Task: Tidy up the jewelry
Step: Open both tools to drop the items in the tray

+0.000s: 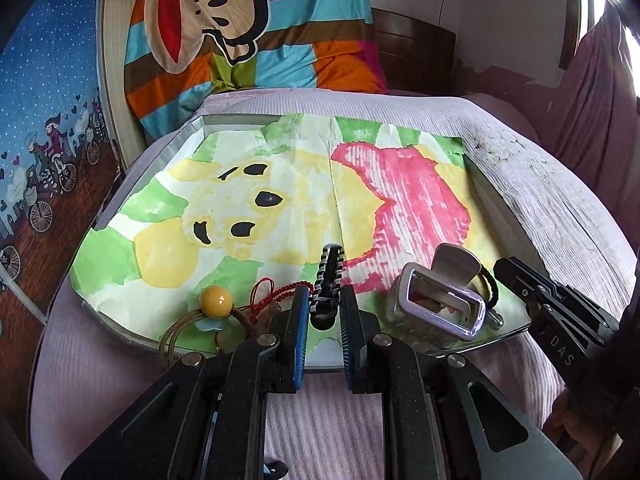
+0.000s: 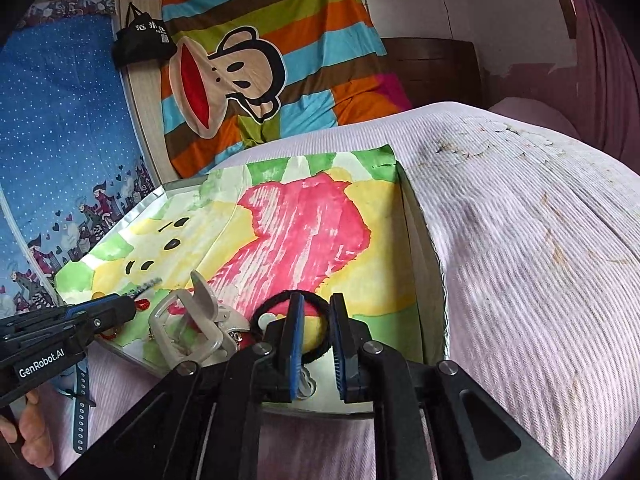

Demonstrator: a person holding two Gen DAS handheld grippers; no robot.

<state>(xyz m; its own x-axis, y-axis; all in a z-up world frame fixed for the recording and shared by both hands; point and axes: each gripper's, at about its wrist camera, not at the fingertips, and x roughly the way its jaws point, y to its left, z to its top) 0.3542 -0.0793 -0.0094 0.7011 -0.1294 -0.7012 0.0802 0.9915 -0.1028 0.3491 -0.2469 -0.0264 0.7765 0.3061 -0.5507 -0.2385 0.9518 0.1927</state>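
A tray (image 1: 498,216) lined with a painted paper sits on a pink-covered surface. My left gripper (image 1: 325,304) is shut on a black-and-white beaded bracelet (image 1: 329,280) at the tray's near edge. Left of it lie a yellow bead hair tie (image 1: 216,299), a red cord bracelet (image 1: 276,292) and thin wire bangles (image 1: 176,330). Right of it stands a silver hair claw clip (image 1: 438,298) with a black hair elastic (image 1: 490,284) behind. My right gripper (image 2: 316,312) is open, its fingers astride the black hair elastic (image 2: 280,300). The claw clip (image 2: 192,320) lies to its left.
The tray's right wall (image 2: 424,240) stands close beside the right gripper. A striped monkey-print blanket (image 1: 248,32) lies behind the tray. A blue patterned cloth (image 1: 44,120) hangs at the left. A blue watch strap (image 2: 82,404) hangs at the lower left of the right wrist view.
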